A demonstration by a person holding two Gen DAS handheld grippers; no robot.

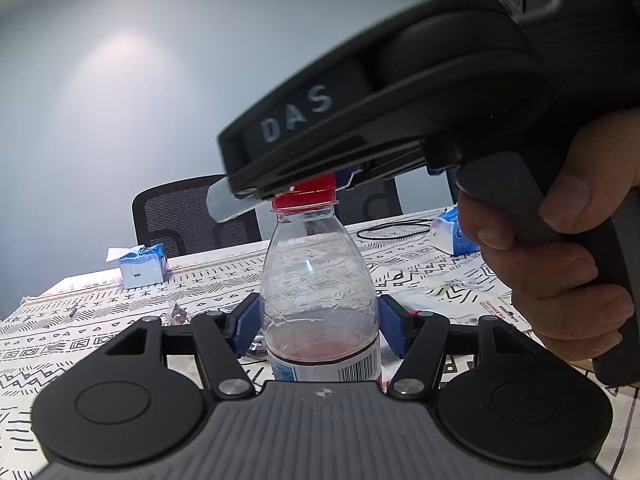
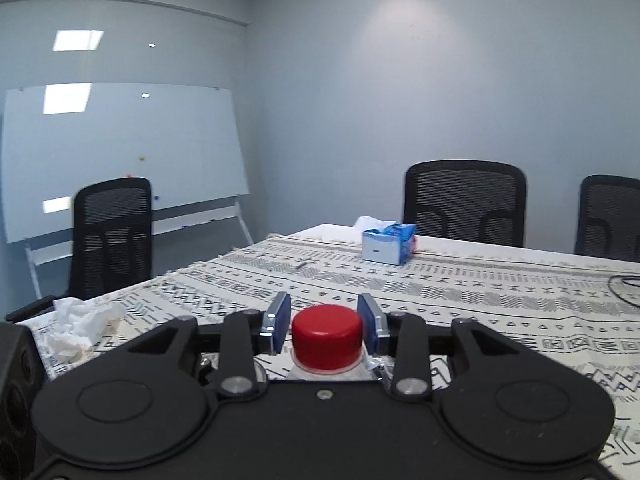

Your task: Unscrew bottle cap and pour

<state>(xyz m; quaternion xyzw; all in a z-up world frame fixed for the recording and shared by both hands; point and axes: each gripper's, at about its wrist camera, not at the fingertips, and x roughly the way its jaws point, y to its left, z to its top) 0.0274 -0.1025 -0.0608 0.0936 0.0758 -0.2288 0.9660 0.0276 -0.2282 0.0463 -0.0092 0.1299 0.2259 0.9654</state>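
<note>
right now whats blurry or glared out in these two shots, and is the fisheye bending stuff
Left wrist view: the right gripper over the red cap looms close and soft, while the bottle stays sharp with a small glint on it. Right wrist view: ceiling lights glare off the whiteboard, whose edges bow from the fisheye; the cap is crisp, the tablecloth slightly soft.

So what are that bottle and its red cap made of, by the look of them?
The bottle looks like thin clear plastic: see-through, glossy highlights, creased walls. The red cap appears to be opaque moulded plastic with a smooth, slightly satin top.
</note>
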